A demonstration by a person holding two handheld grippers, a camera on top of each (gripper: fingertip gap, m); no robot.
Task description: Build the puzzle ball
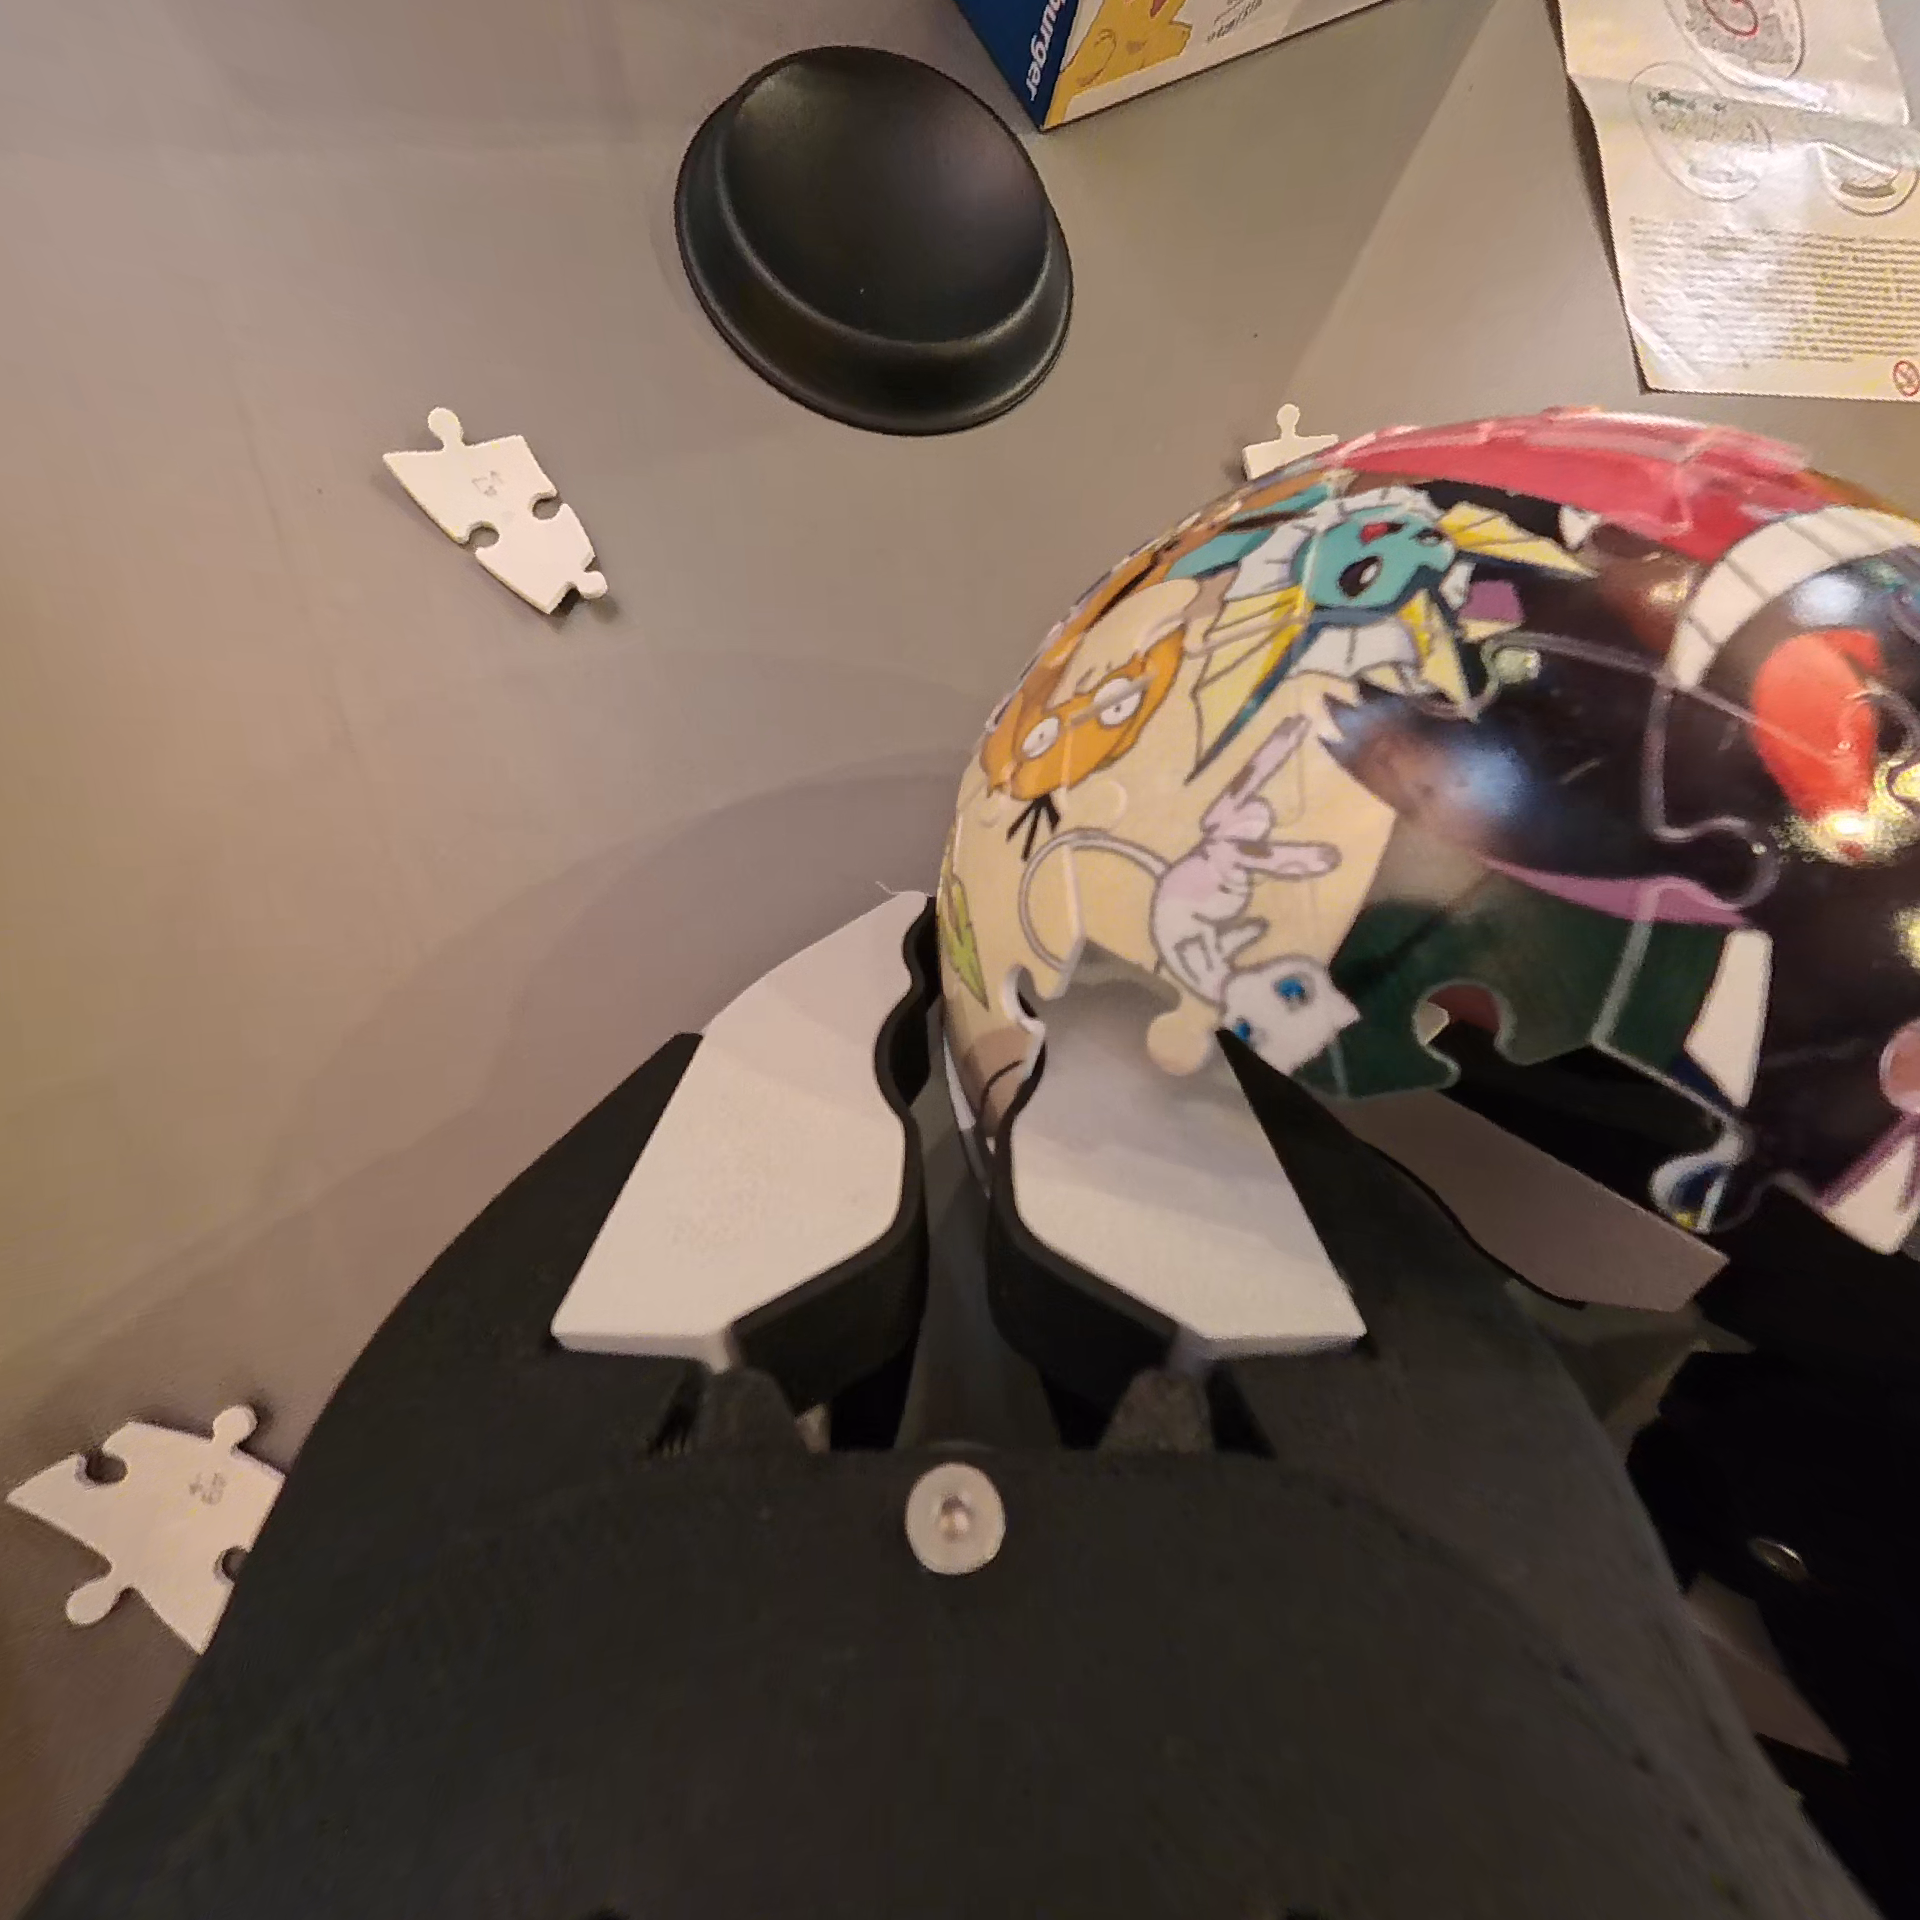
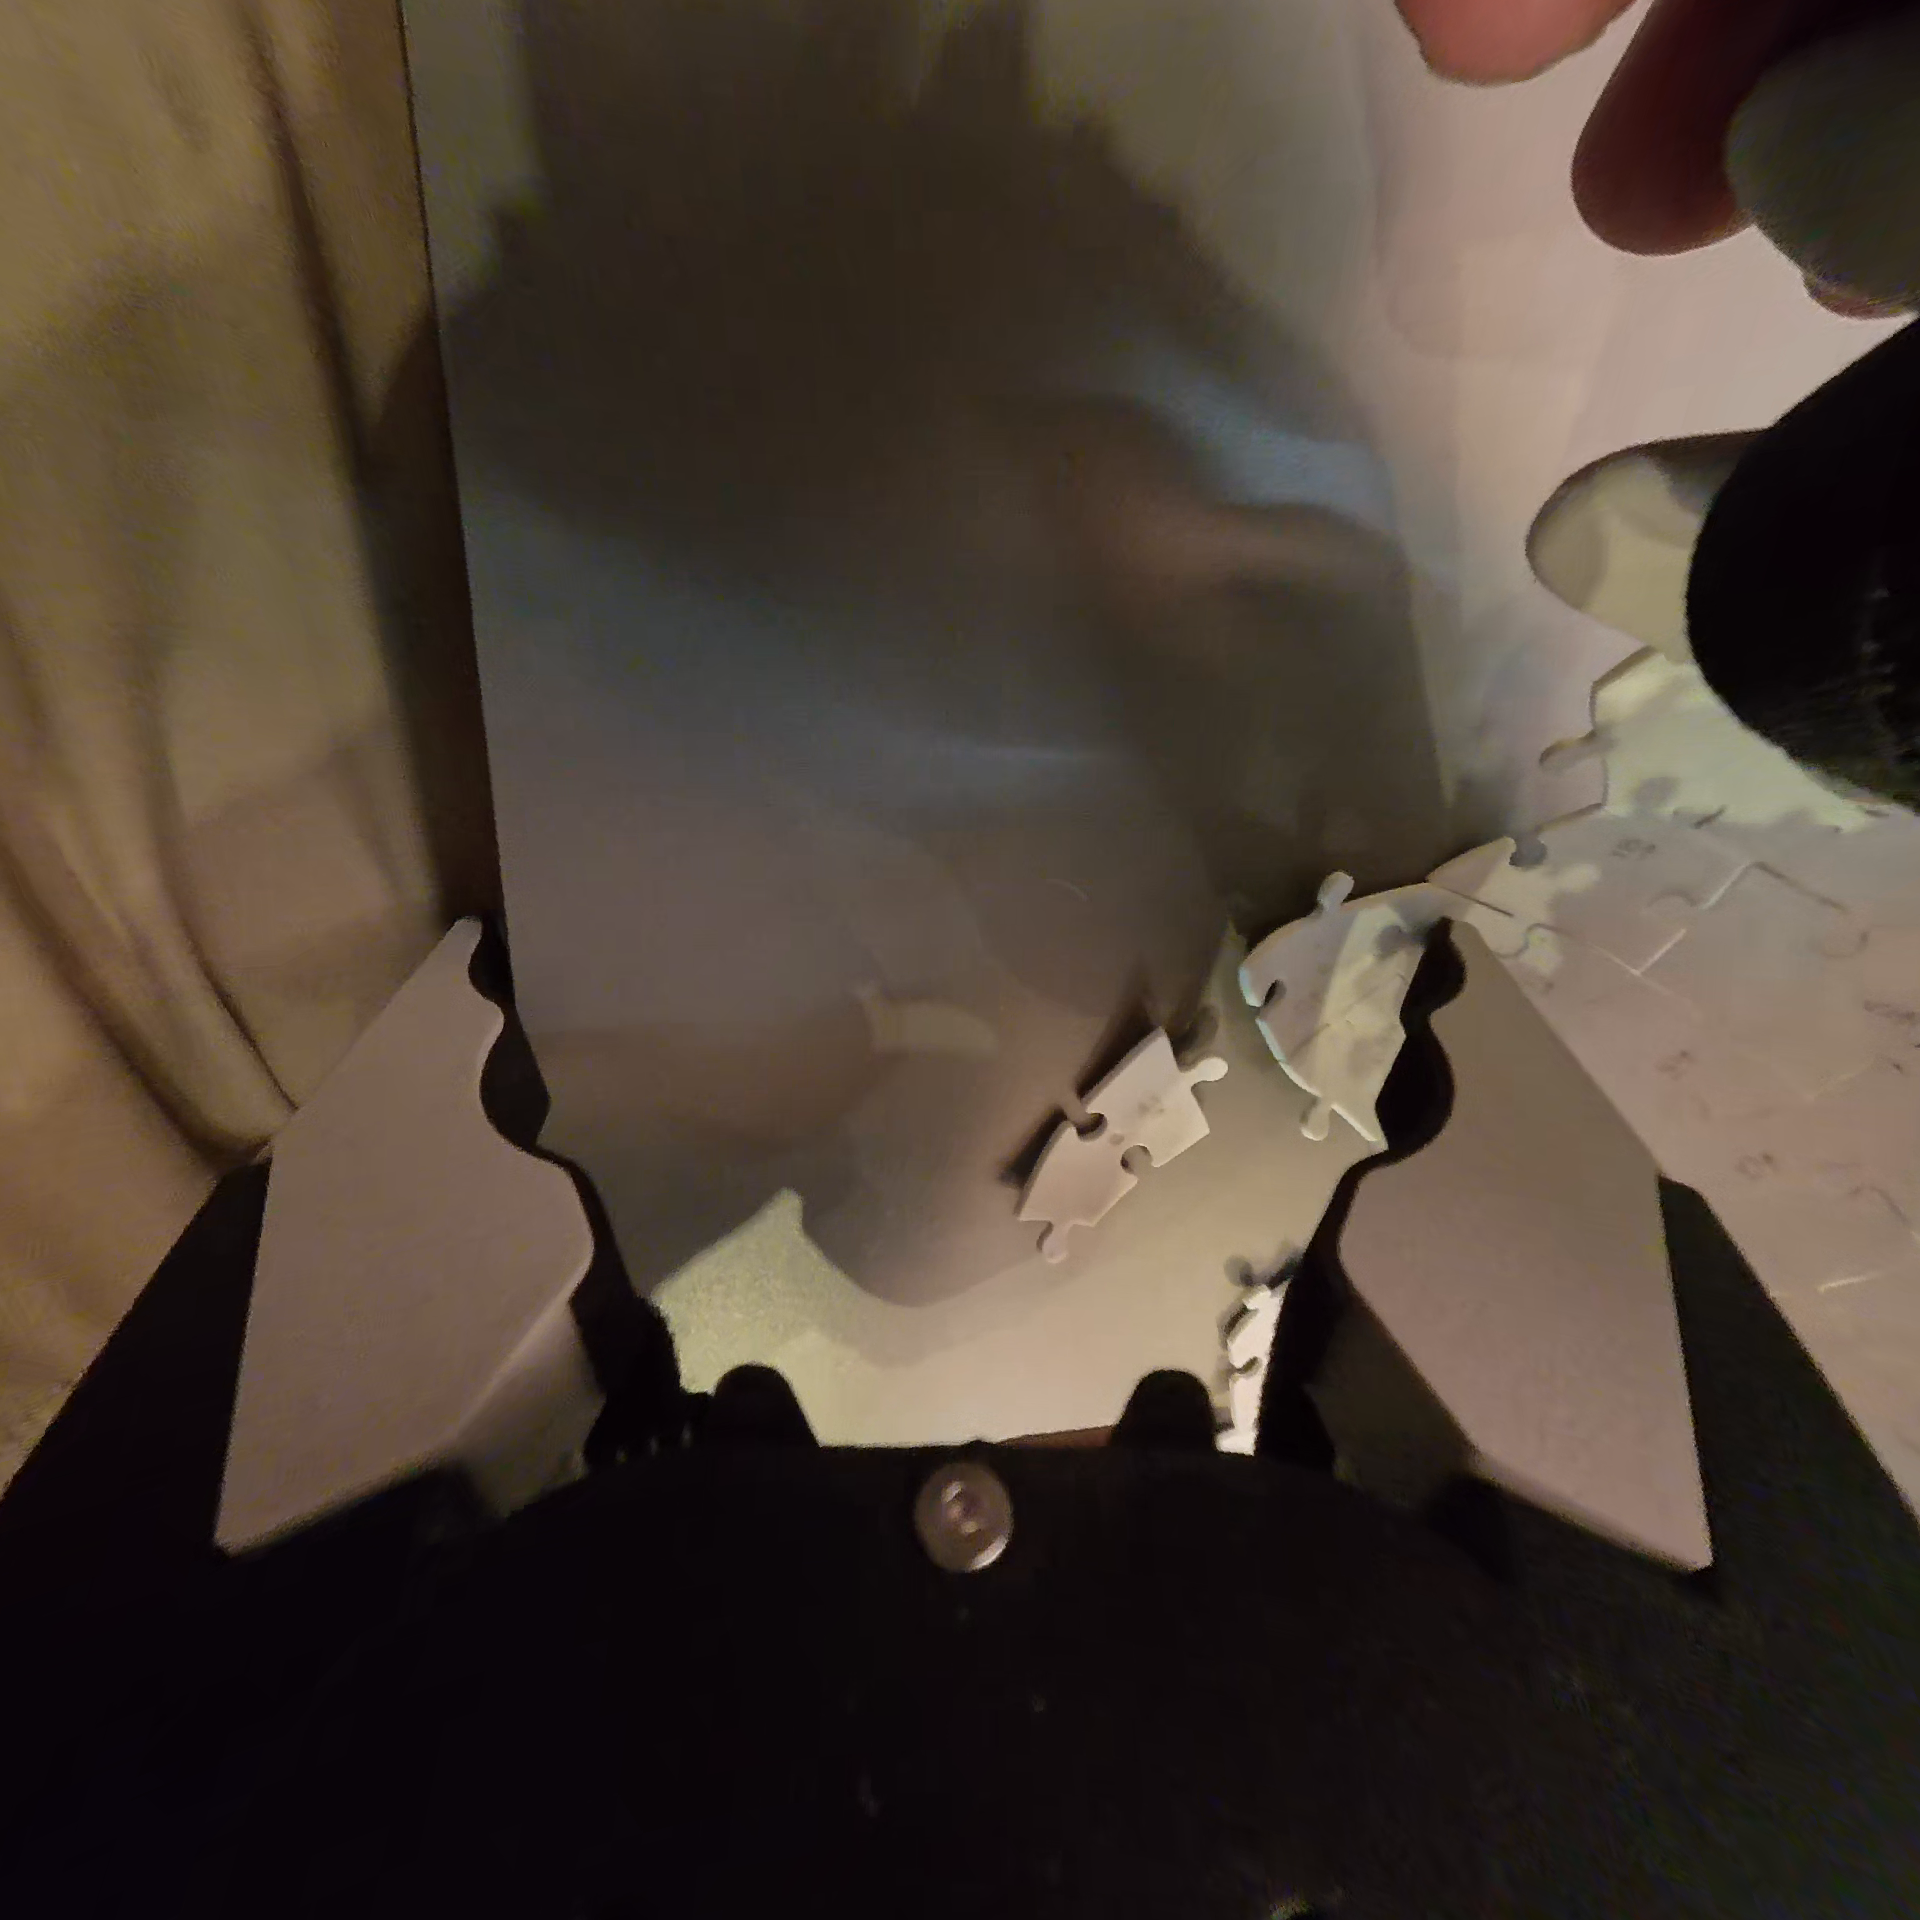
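With our left claw (image 1: 1070,997) pinched on the rim of the half-built ball (image 1: 1455,831) at right of frame and our right claw (image 2: 966,1039) spread empty, we risk popping joined pieces loose if that thin-edge grip twists.

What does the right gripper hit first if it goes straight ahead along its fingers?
Probably the loose white puzzle piece lying between the open fingers of the right gripper, then the grey table behind it. Depth is unclear in this dim, blurred view.
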